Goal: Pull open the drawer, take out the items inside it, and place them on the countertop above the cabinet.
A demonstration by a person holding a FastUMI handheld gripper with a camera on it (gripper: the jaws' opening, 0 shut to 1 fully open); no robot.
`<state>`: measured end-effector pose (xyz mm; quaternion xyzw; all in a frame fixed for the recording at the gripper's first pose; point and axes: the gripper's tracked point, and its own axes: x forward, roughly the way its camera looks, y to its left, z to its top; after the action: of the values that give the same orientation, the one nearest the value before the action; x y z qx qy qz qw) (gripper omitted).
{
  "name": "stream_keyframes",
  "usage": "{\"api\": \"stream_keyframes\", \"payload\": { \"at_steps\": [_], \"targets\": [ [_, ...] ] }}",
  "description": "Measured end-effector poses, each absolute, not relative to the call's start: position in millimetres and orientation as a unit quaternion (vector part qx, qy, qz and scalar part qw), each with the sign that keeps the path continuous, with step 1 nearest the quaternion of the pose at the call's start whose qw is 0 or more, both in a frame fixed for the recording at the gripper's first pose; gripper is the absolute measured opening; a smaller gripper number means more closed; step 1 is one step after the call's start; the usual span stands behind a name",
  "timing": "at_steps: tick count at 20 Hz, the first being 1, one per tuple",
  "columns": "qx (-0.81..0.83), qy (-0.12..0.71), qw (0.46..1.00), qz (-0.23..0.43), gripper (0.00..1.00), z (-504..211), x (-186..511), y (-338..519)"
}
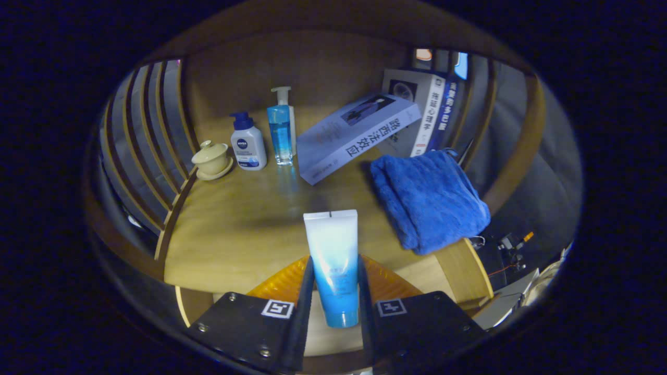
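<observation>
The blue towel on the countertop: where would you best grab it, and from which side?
Pinch the blue towel at its thick folded edge nearest the fingers, coming from above. The hand-held gripper is now shut on the tube.

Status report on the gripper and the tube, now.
Gripper shut on tube, held over countertop. Towel lies just right of the path; book and bottles beyond. Landing spot ahead open.

Gripper (336, 291): two flat dark mounting plates, silver screws at corners, square black-and-white fiducial tag on each plate near inner edge, narrow fingers (304, 302) running forward from plates.
</observation>
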<state>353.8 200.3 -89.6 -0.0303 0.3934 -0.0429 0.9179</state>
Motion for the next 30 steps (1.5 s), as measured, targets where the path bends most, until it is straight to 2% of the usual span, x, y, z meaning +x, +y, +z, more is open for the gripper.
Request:
{"api": "stream_keyframes", "payload": {
  "at_steps": [5, 11, 13, 16, 20, 24, 30],
  "targets": [
    [-0.018, 0.404, 0.914, -0.007, 0.43, -116.9, 394.2, 213.2],
    [-0.025, 0.399, 0.916, 0.013, 0.43, -132.9, 407.0, 219.1],
    [-0.028, 0.384, 0.923, 0.015, 0.51, -121.8, 402.7, 219.1],
    [-0.036, 0.348, 0.937, 0.017, 0.92, -96.0, 382.9, 220.8],
    [-0.028, 0.280, 0.959, 0.015, 0.93, -53.4, 325.9, 218.6],
    [-0.022, 0.237, 0.971, -0.005, 0.92, -42.0, 252.4, 201.4],
    [-0.002, 0.200, 0.980, -0.005, 0.93, -73.1, 161.5, 176.6]
  ]
}}
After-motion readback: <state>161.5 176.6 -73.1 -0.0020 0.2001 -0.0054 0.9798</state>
